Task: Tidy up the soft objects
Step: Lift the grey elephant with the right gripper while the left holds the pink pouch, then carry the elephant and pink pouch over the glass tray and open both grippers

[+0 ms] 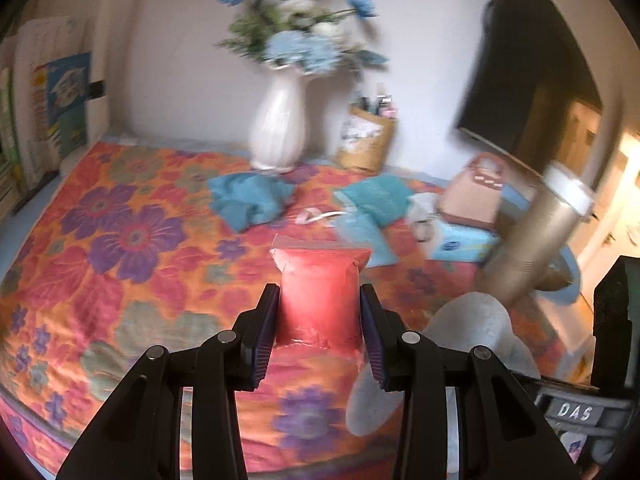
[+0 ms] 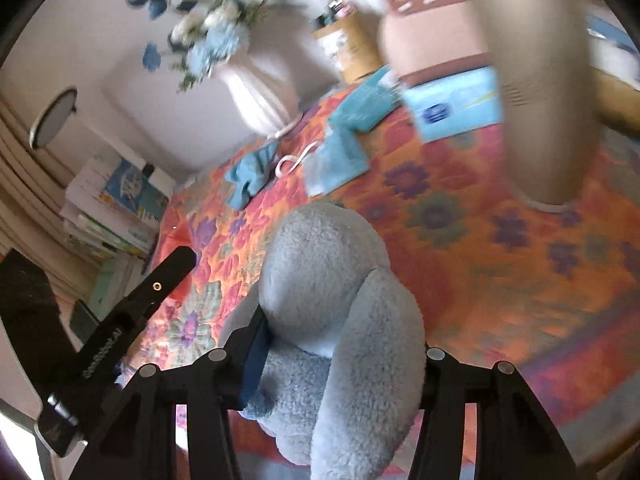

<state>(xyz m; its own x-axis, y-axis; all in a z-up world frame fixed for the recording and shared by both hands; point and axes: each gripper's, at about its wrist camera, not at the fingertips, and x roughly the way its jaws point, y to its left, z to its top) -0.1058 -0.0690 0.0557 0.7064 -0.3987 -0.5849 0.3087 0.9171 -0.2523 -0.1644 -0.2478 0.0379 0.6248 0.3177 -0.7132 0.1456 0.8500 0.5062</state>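
My left gripper (image 1: 320,312) is shut on a red soft bag in clear plastic (image 1: 320,284) and holds it above the flowered table cover (image 1: 120,240). My right gripper (image 2: 340,332) is shut on a grey plush toy (image 2: 332,280); its right finger is hidden behind the plush. The plush also shows at the lower right of the left wrist view (image 1: 460,328). A crumpled blue cloth (image 1: 248,200) and a folded blue cloth (image 1: 376,196) lie farther back on the table.
A white vase with blue flowers (image 1: 280,128), a tan pencil holder (image 1: 366,140), a pink bag (image 1: 476,192) on a blue box (image 1: 460,244) and a gold cylinder (image 1: 532,240) stand at the back and right. A white cord (image 1: 316,216) lies between the cloths.
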